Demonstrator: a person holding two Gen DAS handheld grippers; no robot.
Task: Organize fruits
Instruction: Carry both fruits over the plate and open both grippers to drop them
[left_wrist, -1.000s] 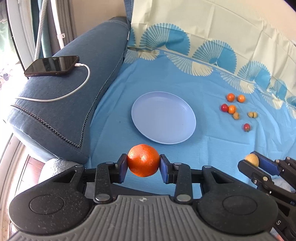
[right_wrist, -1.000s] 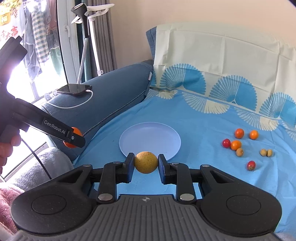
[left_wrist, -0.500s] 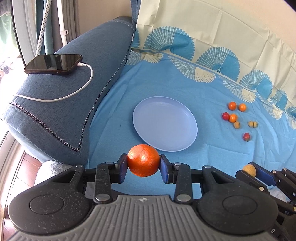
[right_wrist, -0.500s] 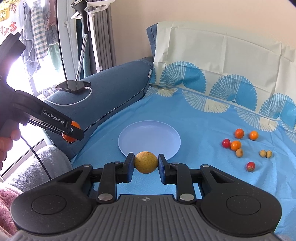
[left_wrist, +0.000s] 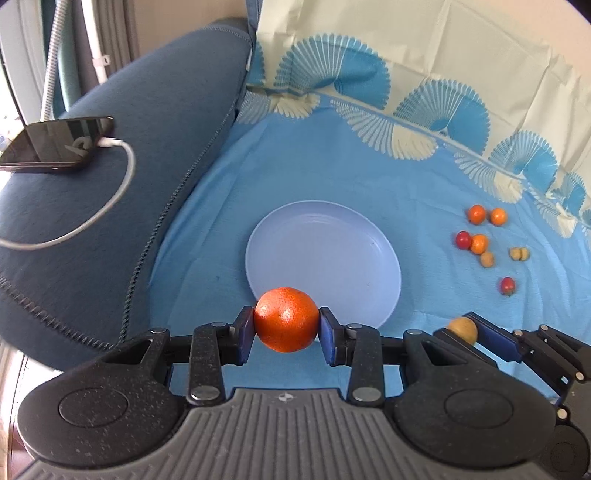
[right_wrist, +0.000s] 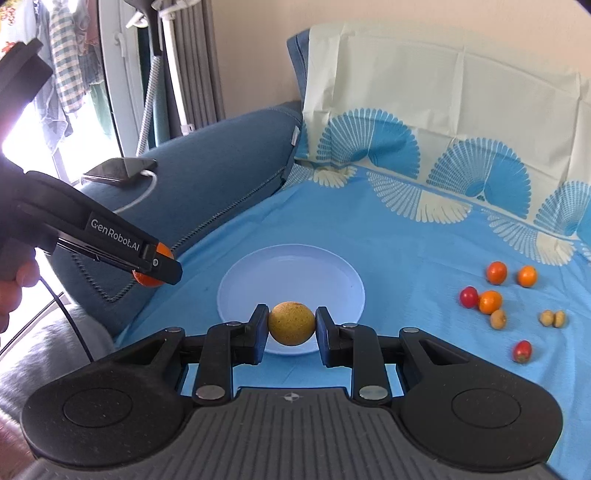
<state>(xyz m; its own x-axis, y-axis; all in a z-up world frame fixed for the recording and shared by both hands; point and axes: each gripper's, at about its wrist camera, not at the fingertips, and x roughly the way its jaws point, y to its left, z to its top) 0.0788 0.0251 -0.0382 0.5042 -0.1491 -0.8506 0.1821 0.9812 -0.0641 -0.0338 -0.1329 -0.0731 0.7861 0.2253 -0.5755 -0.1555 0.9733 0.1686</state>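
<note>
Left hand-held gripper (left_wrist: 286, 332) pinches an orange (left_wrist: 286, 319) between its blue pads, held above the near rim of the pale blue plate (left_wrist: 332, 258). Right hand-held gripper (right_wrist: 291, 326) is clamped on a yellow-brown fruit (right_wrist: 291, 324), also over the plate's near edge. Both fruits are clear of the plate. Small loose fruits (right_wrist: 490, 301) — orange, red and tan — lie on the blue cloth (right_wrist: 388, 236), well right of the plate. A phone (left_wrist: 55, 144) rests on the sofa arm (left_wrist: 147, 147).

bright daylight from nine o'clock, blown-out glare there; soft shadows; fisheye bending toward rims; slight blur at left edge.
</note>
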